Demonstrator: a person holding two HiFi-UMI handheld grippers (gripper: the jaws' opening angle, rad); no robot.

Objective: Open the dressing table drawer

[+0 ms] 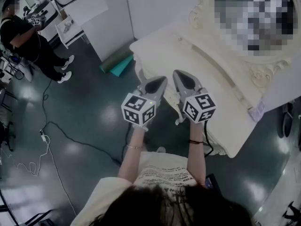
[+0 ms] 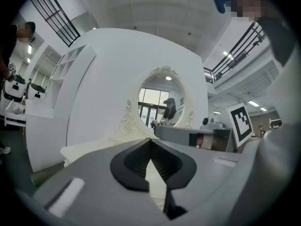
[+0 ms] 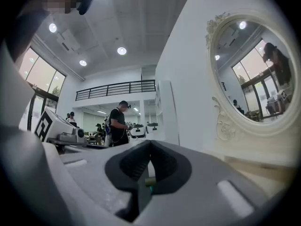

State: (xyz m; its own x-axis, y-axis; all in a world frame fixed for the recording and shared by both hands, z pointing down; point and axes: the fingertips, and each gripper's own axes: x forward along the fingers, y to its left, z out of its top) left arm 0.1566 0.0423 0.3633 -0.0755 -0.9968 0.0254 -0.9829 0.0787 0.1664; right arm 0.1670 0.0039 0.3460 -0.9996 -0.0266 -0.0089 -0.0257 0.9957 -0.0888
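Note:
The cream dressing table (image 1: 188, 51) with its carved oval mirror (image 1: 263, 72) stands at the upper right of the head view. No drawer front shows; the tabletop's edge and my grippers cover the table's near side. My left gripper (image 1: 163, 79) and right gripper (image 1: 177, 73) are held side by side, level, tips over the table's near edge. Both are shut with nothing between the jaws. The left gripper (image 2: 150, 140) faces the mirror (image 2: 162, 100) across the tabletop (image 2: 94, 147). From the right gripper (image 3: 150, 142), the mirror (image 3: 254, 74) lies to the right.
A person in black (image 1: 28, 36) stands at the far left beside white shelves (image 1: 70, 27). A green rolled mat (image 1: 117, 62) lies on the floor by the table's left end. Cables (image 1: 51, 145) trail over the dark floor. A white partition (image 1: 108, 18) stands behind.

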